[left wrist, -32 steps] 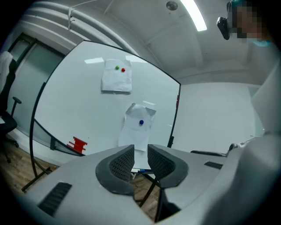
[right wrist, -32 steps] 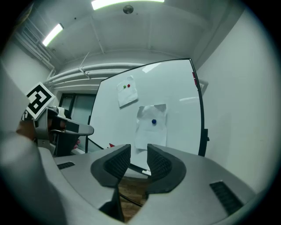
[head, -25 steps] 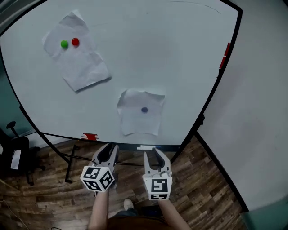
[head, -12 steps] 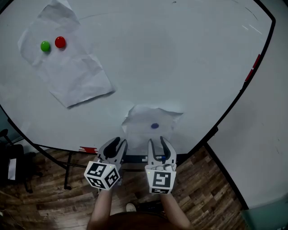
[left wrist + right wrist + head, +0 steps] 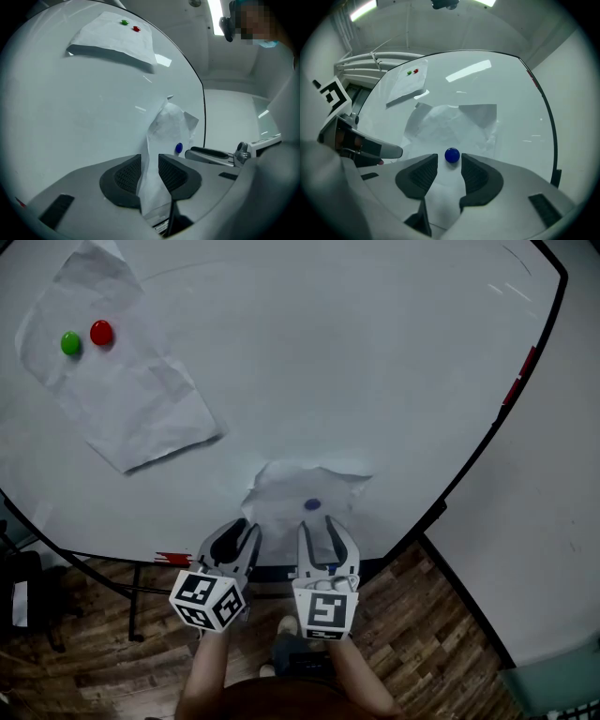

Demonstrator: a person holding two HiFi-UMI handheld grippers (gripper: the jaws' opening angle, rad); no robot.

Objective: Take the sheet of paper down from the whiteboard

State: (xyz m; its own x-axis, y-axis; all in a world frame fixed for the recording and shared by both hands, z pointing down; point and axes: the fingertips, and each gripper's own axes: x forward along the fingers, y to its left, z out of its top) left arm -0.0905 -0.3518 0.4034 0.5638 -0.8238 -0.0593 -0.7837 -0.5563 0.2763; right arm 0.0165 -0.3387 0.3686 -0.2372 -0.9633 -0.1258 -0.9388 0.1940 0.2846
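A small crumpled sheet of paper (image 5: 291, 491) hangs low on the whiteboard (image 5: 356, 362), pinned by a blue magnet (image 5: 312, 505). My left gripper (image 5: 242, 532) is at the sheet's left edge. In the left gripper view the paper (image 5: 166, 131) stands between the pads (image 5: 127, 173), which are apart and do not press it. My right gripper (image 5: 323, 526) is at the sheet's lower middle. Its jaws are opening, and in the right gripper view the blue magnet (image 5: 451, 155) sits just ahead of the gap between its fingertips (image 5: 476, 172), untouched.
A larger crumpled sheet (image 5: 131, 399) hangs at the board's upper left under a green magnet (image 5: 70, 343) and a red magnet (image 5: 101, 332). The board's black frame (image 5: 469, 470) runs close on the right, a pale wall (image 5: 553, 521) beyond it. Wooden floor (image 5: 422, 634) lies below.
Both grippers have moved forward to the board and now reach the small sheet. The right jaws stand wider than before.
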